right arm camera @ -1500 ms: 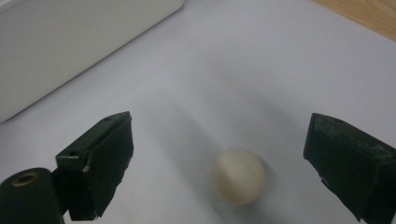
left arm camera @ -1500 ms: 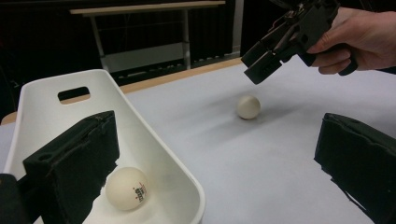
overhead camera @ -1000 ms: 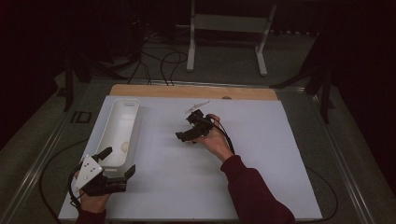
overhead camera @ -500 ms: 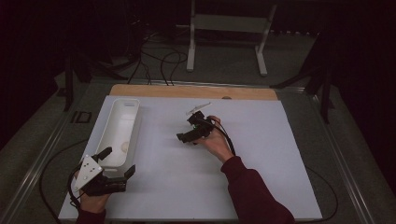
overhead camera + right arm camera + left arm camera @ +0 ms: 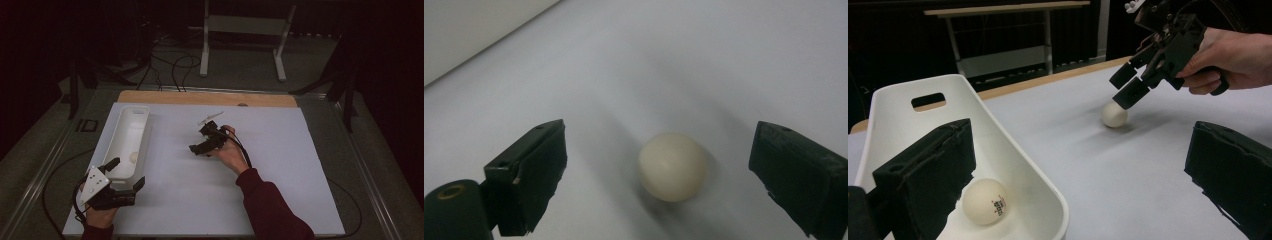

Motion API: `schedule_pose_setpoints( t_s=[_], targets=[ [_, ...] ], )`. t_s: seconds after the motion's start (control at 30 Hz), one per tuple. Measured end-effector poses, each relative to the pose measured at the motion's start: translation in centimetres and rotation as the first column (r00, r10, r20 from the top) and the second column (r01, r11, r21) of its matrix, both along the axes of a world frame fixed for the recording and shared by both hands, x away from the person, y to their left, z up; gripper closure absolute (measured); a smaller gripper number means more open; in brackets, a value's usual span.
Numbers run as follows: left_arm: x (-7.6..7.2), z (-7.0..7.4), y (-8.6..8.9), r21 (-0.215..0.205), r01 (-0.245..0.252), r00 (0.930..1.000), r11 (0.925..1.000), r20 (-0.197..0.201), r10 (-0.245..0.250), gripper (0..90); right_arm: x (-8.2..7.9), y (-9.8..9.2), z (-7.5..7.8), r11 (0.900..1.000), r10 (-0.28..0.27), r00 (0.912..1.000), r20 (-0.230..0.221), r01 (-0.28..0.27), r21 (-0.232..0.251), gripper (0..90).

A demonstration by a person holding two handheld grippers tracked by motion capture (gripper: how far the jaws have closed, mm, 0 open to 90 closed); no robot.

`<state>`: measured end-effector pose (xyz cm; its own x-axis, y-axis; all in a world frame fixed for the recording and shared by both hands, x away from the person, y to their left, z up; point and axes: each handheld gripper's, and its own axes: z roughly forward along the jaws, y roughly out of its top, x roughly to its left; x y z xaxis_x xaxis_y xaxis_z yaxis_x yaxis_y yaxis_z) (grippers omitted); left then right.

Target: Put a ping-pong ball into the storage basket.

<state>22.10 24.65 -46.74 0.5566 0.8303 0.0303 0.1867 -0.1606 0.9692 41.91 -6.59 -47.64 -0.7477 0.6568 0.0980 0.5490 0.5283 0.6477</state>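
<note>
The right gripper (image 5: pixel 659 185) stands wide open over the white table sheet (image 5: pixel 724 60), and a cream table-tennis ball (image 5: pixel 672 166) lies loose between its two black jaws, nearer the middle than either pad and touching neither, so nothing is held yet. From the left gripper view the same ball (image 5: pixel 1114 114) sits on the sheet just under the tips of that right gripper (image 5: pixel 1128 90), which tilts down toward it from the hand behind. The left gripper (image 5: pixel 1078 180) is also spread wide and empty, its jaws straddling the near end of a long white tray (image 5: pixel 1048 190), inside which a second ball (image 5: pixel 984 201) with a small printed mark rests beside one jaw. In the high view the left gripper (image 5: pixel 125 177) hangs at the tray's (image 5: pixel 142 112) near end, well apart from the right gripper (image 5: pixel 202 142). Judging by its look, the ball is a hollow plastic shell: very light, stiff enough for a pinch yet dentable by a hard squeeze, smooth and ready to roll at the slightest nudge. The safest hold is probably across its widest line, both pads meeting it level and at once, since a pad arriving early or too high would likely squirt it out along the sheet.
</note>
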Motion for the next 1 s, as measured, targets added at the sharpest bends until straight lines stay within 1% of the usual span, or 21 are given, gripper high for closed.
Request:
schedule_pose_setpoints(
  t_s=[0.13, 0.73, 1.0],
  targets=[
    [0.0, 0.0, 0.0, 0.0, 0.0, 1.0, 1.0, 0.0, 0.0, 0.0, 0.0, 0.2, -0.2, 1.0, 0.007, 1.0, 0.007, -0.007, -0.013, 8.2],
    [0.0, 0.0, 0.0, -0.001, -0.001, 1.0, 1.0, 0.0, 0.001, 0.0, 0.3, 0.0, -0.9, 1.0, -0.01, 0.9999, -0.009, 0.01, -0.017, 9.6],
    [0.0, 0.0, 0.0, -0.002, 0.0, 1.0, 1.0, -0.001, 0.0, 0.0, 0.4, -0.1, -1.1, 1.0, -0.011, 0.9999, -0.009, 0.011, -0.02, 10.4]
  ],
)
